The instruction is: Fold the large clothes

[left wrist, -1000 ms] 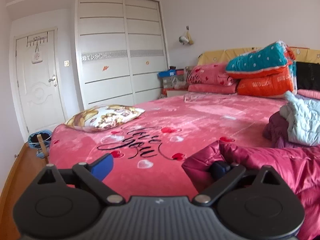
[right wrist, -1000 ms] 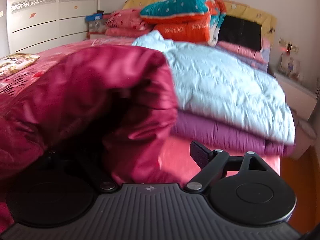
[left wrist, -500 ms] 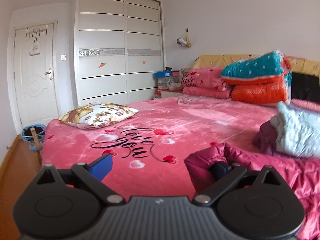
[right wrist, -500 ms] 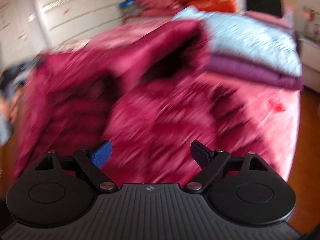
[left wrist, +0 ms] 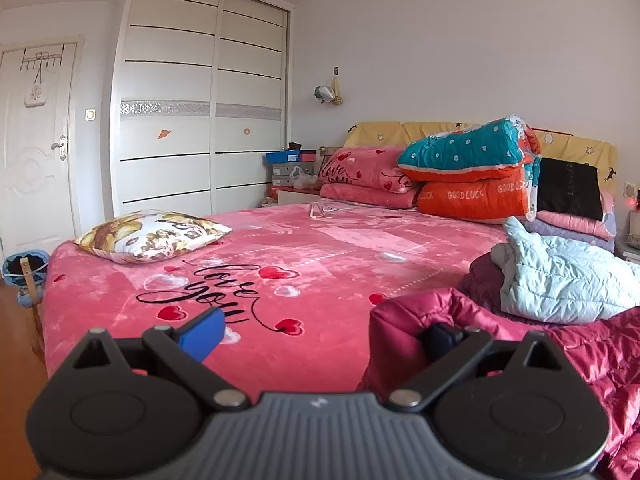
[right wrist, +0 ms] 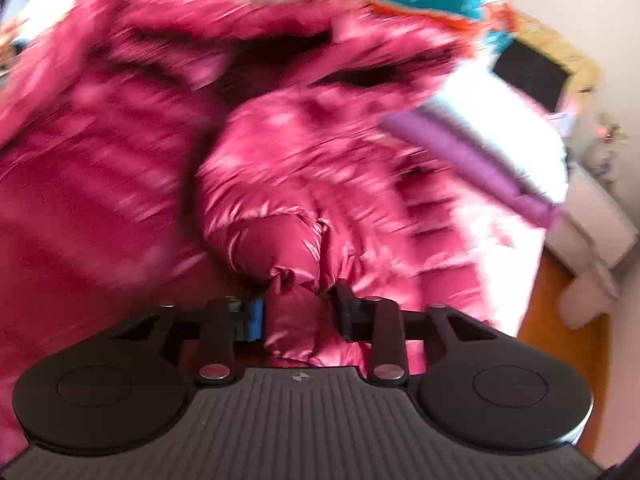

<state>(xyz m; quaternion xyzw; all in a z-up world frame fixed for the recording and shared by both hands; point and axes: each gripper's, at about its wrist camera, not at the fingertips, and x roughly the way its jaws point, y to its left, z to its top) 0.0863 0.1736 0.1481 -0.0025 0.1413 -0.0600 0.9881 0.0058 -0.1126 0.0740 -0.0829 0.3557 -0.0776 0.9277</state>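
Observation:
A shiny magenta puffer jacket (right wrist: 280,168) fills the blurred right wrist view. My right gripper (right wrist: 298,312) is shut on a fold of it near the cuff. In the left wrist view the jacket (left wrist: 568,356) lies at the bed's near right. My left gripper (left wrist: 320,334) is open over the pink bedspread (left wrist: 280,280); its right finger (left wrist: 444,336) sits in a fold of the jacket's edge and its blue left finger (left wrist: 202,330) is bare.
A pale blue jacket (left wrist: 560,276) lies on a purple one (left wrist: 484,276) beyond the magenta jacket. A patterned pillow (left wrist: 152,234) lies at the far left. Stacked quilts (left wrist: 468,176) stand by the headboard. A wardrobe (left wrist: 200,120) and door (left wrist: 36,140) stand behind.
My right gripper, open half a second ago, has closed on a fold of the magenta jacket and is moving fast. My left gripper has tilted up slightly and stays open.

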